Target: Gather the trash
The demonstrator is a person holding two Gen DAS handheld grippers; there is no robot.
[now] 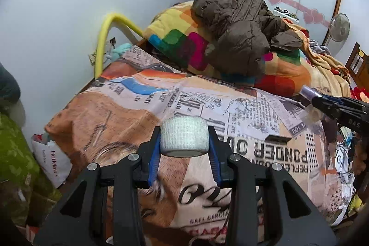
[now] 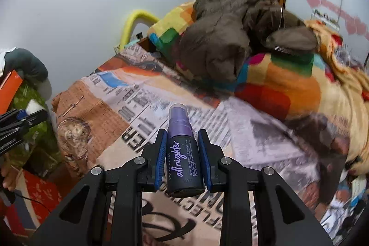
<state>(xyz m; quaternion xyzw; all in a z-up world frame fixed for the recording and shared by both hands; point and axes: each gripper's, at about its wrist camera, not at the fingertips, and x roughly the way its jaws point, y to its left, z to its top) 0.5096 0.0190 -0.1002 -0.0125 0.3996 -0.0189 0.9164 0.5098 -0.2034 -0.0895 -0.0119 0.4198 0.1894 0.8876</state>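
My left gripper (image 1: 184,137) is shut on a white bandage roll (image 1: 184,136) and holds it above the newspaper-print bedsheet (image 1: 138,112). My right gripper (image 2: 182,142) is shut on a small dark spray bottle (image 2: 183,158) with a purple cap, lettered "all nighter", held above the same sheet (image 2: 253,142). The right gripper also shows at the right edge of the left wrist view (image 1: 322,103), with the bottle's cap (image 1: 306,92) sticking out. The left gripper shows at the left edge of the right wrist view (image 2: 25,115) with the white roll (image 2: 33,106).
A brown jacket (image 1: 242,31) lies on a multicoloured blanket (image 1: 180,40) at the far end of the bed. A white plastic bag (image 1: 52,160) and a green cloth (image 1: 13,153) sit on the floor at the left. A yellow foam tube (image 1: 103,38) stands by the wall.
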